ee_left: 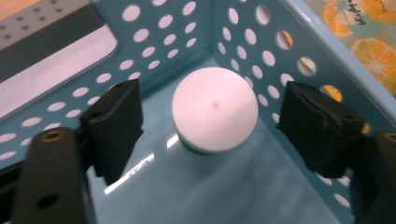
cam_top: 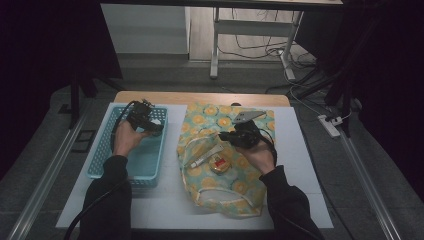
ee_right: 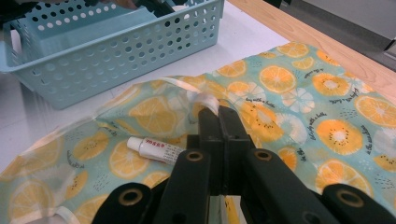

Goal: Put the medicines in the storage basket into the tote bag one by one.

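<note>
A light blue perforated basket (cam_top: 100, 150) (ee_left: 163, 28) (ee_right: 116, 51) stands at the left of the table. My left gripper (cam_top: 150, 125) (ee_left: 212, 112) hangs open over its far right corner. A white round object (ee_left: 215, 109) (cam_top: 156, 121) rests on the basket floor below and between the jaws, untouched. A cloth bag printed with orange slices (cam_top: 235, 187) (ee_right: 299, 93) lies in the middle. My right gripper (cam_top: 222, 136) (ee_right: 218, 114) is shut on the bag's bunched white-trimmed edge. A small white tube (cam_top: 202, 159) (ee_right: 154, 149) and a small round yellow and red item (cam_top: 219, 164) lie on the bag.
Basket and bag sit on a white board (cam_top: 305, 165) over a wooden tabletop (cam_top: 200, 97). Beyond the table stand a white desk leg (cam_top: 215, 45) and loose cables (cam_top: 260, 47). A power strip (cam_top: 329, 125) lies on the floor at the right.
</note>
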`<state>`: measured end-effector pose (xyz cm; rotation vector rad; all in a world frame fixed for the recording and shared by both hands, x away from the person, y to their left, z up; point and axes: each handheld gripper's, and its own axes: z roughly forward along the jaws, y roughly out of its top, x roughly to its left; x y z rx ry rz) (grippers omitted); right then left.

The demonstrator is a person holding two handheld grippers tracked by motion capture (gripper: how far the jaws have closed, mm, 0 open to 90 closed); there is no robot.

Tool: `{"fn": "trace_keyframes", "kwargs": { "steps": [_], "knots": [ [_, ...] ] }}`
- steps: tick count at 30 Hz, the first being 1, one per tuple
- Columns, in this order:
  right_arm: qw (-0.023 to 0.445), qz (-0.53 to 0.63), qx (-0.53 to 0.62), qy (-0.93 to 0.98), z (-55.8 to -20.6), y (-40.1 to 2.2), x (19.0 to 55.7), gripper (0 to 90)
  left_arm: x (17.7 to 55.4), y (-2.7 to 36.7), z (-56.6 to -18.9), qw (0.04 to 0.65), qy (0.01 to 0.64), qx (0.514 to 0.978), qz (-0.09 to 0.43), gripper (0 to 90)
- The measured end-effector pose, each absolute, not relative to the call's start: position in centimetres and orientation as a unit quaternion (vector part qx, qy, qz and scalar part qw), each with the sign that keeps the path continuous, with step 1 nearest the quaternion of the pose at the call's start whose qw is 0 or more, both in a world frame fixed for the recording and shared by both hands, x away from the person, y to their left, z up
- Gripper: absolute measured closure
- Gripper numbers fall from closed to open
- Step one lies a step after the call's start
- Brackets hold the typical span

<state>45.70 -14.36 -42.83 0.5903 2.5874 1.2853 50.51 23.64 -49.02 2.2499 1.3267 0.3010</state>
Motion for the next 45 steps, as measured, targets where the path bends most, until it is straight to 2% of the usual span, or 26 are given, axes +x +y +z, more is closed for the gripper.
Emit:
{"fn": "trace_keyframes", "kwargs": {
  "steps": [11, 23, 45],
  "knots": [
    [0.097, 0.434, 0.199, 0.873, -42.8, -14.4, 45.7, 90.0, 50.8, 23.6, -49.3, 0.249, 0.49, 0.83, 0.093, 49.6],
    [0.097, 0.435, 0.198, 0.873, -42.7, -14.4, 45.6, 90.0, 50.1, 24.1, -48.2, 0.257, 0.505, 0.818, 0.099, 50.6],
    [0.098, 0.436, 0.198, 0.873, -42.8, -14.3, 45.6, 90.0, 46.9, 24.3, -44.2, 0.292, 0.476, 0.823, 0.106, 50.7]
  ]
}}
